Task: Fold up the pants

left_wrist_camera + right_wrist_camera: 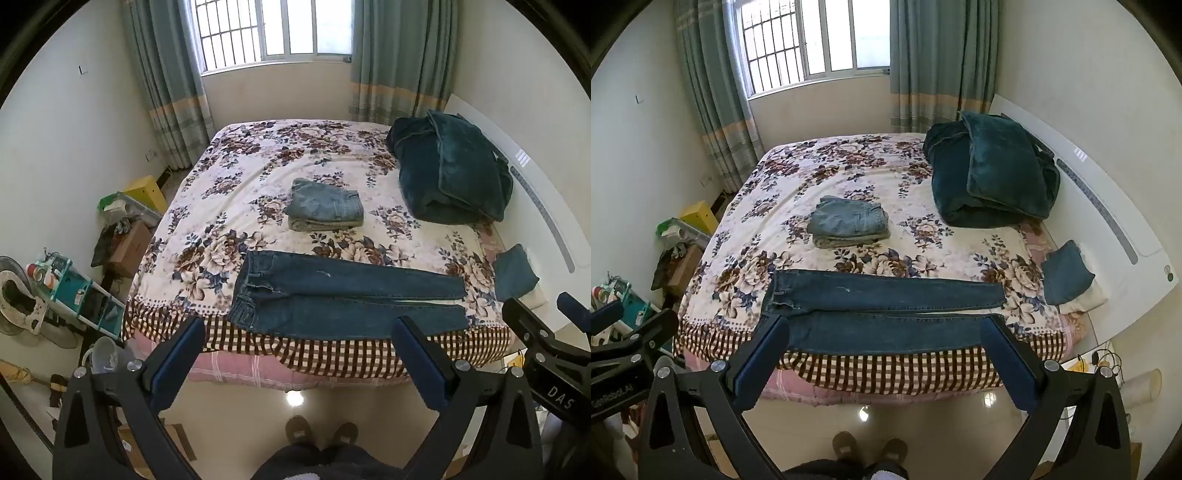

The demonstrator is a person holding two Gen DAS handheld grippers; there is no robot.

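Dark blue jeans (332,295) (879,314) lie flat along the near edge of the bed, waistband to the left, both legs stretched to the right. My left gripper (299,325) hovers open in front of the bed edge, above the floor, nothing between its fingers. My right gripper (886,325) is likewise open and empty, held short of the jeans. In the left wrist view the right gripper's body shows at the right edge (546,354); in the right wrist view the left gripper's body shows at the left edge (624,343).
A folded stack of light jeans (325,205) (849,221) sits mid-bed on the floral cover (258,177). A dark green blanket pile (450,173) lies at the head. Small folded cloths (1067,273) rest at the right edge. Cluttered shelves (74,291) stand left. A person's slippered feet (321,435) are on the floor.
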